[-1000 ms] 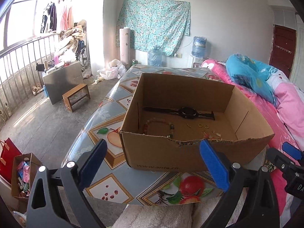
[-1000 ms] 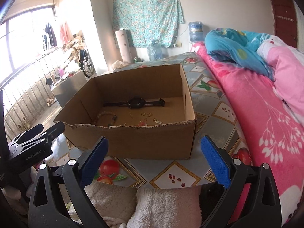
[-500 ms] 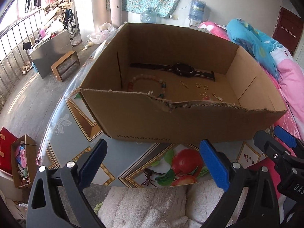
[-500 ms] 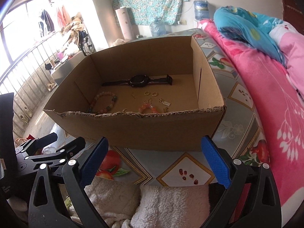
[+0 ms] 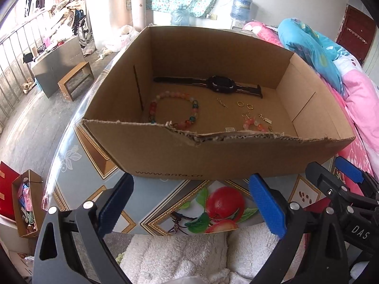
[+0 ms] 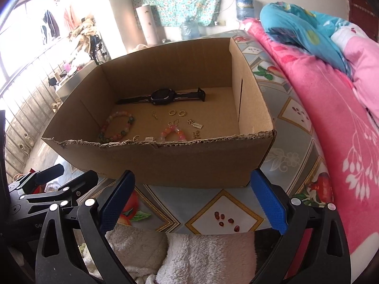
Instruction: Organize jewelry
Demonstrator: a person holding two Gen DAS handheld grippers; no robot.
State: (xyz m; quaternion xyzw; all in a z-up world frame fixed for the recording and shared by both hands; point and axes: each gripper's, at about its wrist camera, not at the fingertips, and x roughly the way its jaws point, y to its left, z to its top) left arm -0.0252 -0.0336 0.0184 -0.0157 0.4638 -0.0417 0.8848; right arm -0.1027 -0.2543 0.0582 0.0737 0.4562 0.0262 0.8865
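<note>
Cardboard box (image 5: 213, 156) holds black watch (image 5: 219, 84), multicoloured bead bracelet (image 5: 174, 111); left claw (image 5: 190, 203), right claw (image 6: 193, 200) both released, empty.

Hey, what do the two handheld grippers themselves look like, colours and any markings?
Both match: the left gripper and right gripper have black plastic frames with silver screws and blue ribbed finger pads. White lettering, partly cut off, marks each body. No cables or sleeves show.
</note>
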